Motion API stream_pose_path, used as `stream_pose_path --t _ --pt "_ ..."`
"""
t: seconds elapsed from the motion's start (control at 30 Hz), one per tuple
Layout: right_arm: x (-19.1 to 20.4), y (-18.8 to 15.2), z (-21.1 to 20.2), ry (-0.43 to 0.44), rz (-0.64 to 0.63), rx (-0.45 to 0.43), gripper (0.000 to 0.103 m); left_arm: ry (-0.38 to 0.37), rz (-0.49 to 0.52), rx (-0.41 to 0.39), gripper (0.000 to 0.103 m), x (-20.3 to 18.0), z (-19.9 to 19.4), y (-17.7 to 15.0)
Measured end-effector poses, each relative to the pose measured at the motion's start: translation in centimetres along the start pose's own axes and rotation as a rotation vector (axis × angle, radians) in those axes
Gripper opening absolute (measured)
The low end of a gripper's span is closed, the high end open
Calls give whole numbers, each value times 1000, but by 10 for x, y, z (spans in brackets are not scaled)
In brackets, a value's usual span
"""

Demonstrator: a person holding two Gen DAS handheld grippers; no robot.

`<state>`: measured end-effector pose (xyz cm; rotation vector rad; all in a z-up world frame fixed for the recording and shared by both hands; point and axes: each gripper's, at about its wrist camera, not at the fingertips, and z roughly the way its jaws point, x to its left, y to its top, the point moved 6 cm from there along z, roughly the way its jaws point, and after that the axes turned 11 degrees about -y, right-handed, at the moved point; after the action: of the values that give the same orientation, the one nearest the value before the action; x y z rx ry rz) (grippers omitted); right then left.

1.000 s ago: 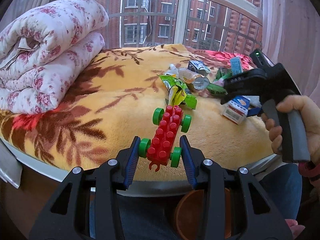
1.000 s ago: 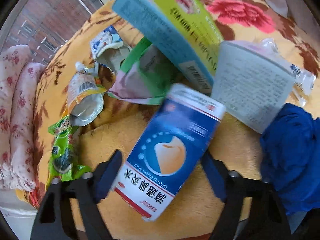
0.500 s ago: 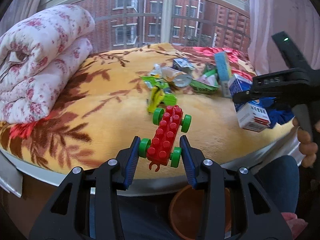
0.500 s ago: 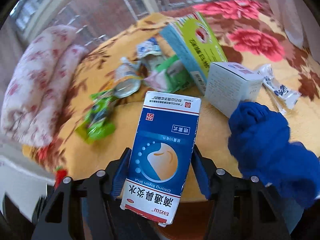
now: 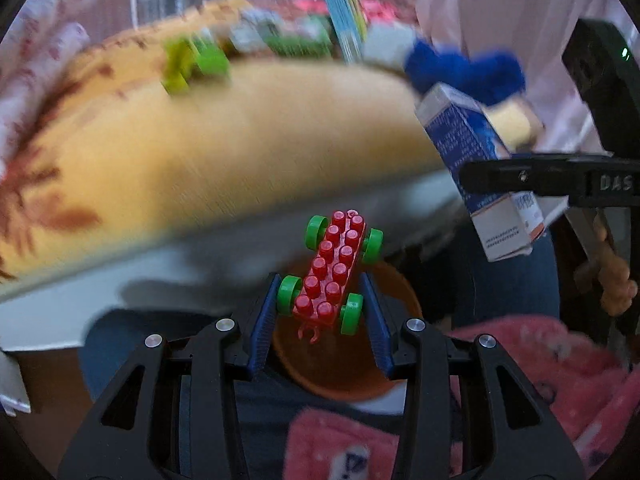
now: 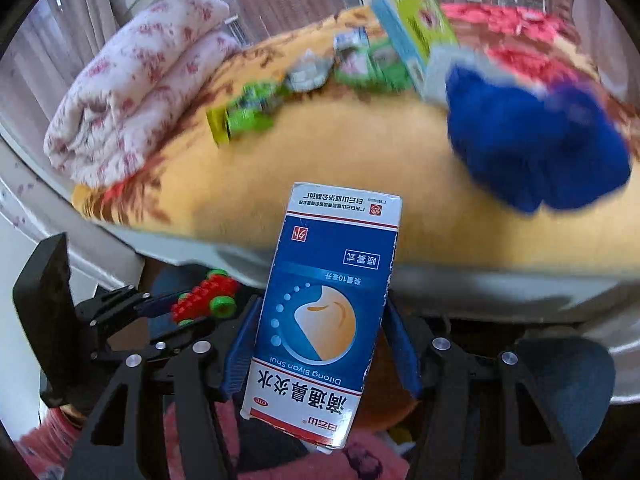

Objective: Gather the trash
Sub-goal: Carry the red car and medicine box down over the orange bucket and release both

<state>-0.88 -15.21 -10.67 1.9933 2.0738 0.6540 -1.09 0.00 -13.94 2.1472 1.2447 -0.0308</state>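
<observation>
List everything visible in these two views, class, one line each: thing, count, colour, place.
Toy car: one, red with green wheels, in left claw.
Medicine box: one, blue and white, in right claw.
Orange basin: one, below the toy.
Blanket: one, yellow with floral pattern, on the raised surface.
Folded quilt: one, white with pink flowers, far left on blanket.
Wrappers: several, mostly green, back of blanket.
Blue cloth: one, right on blanket.
Left claw: black, blue pads.
Right claw: black, blue pads.
</observation>
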Motion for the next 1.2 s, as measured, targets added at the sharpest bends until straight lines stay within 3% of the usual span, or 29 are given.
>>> stream_pose_path --t 0.13,0.37,0.43,0.47,0.53,0.67,1.2 --pt "-7 -25 27 -2 13 72 59 -11 -22 124 40 0 41 -24" --pt "-16 -55 73 16 50 207 62 -12 -68 221 40 4 80 -41" --pt "-20 -59 79 26 74 234 69 14 -100 231 47 11 86 -41" --pt "-23 -60 80 25 84 237 75 28 -108 234 59 14 89 -40" --pt "-28 -61 80 32 106 235 78 48 -130 233 71 19 92 -40" --pt "-37 -61 78 33 132 225 83 62 -149 240 77 21 97 -42" --pt "-46 -58 71 22 174 195 84 91 -129 227 78 13 91 -43"
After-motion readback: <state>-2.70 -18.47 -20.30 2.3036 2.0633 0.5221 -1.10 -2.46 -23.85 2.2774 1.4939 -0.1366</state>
